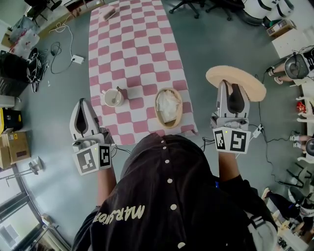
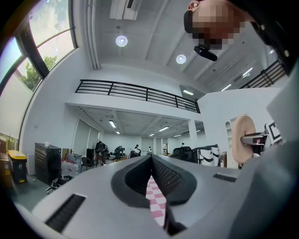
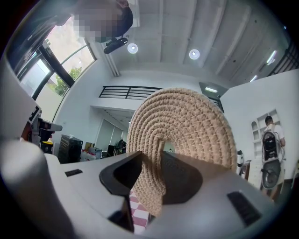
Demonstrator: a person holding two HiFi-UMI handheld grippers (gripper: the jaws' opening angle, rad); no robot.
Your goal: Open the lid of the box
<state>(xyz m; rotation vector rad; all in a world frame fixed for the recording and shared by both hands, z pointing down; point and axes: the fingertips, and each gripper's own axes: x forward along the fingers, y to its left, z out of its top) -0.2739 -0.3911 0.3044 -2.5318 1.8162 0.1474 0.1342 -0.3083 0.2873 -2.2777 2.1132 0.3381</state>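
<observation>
Where the right hand-held gripper [image 1: 227,83] clamps seemingly its centre tab, the round tan woven lid [image 1: 246,82] stands on edge, facing it; left hand-held gripper [image 1: 83,102] closed, empty.

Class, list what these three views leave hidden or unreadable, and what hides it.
- Head view: white contents of the basket, too small to name.
- Head view: the far grey object, too small.
- Right gripper view: the basket, behind the lid in the right gripper.
- Left gripper view: the basket, behind the left gripper's own body.

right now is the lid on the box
No, the right gripper holds the lid out to the side, clear of the open box.
</observation>
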